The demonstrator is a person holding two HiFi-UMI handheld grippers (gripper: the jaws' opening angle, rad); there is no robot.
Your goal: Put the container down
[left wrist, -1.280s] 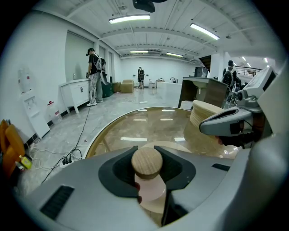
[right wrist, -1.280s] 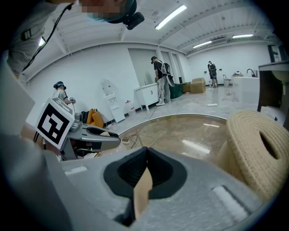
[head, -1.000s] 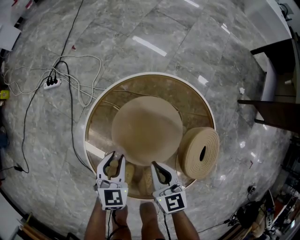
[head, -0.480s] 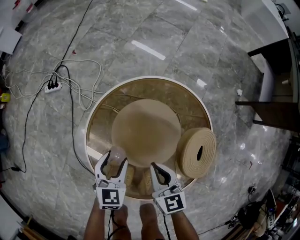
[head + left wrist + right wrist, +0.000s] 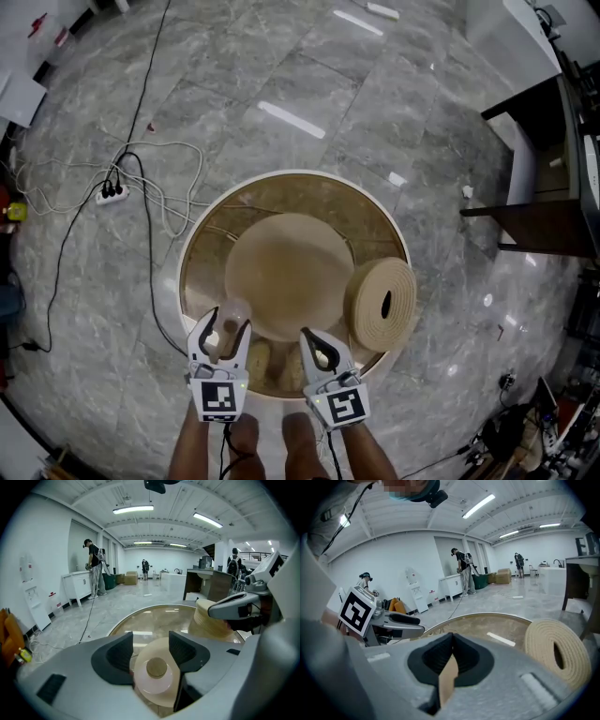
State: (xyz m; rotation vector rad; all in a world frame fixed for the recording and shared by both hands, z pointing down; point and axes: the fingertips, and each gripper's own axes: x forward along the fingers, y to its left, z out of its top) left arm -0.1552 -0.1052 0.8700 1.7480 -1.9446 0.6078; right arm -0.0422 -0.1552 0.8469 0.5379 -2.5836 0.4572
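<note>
Left gripper (image 5: 228, 321) jaws now spread wide, container (image 5: 234, 311) released, standing between them

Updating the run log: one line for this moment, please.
left gripper: open around container | container: on table | right gripper: shut

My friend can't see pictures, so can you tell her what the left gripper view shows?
The left gripper has its jaws open around a pale round container sitting on a round table. A thick beige roll stands on edge to the right.
</note>
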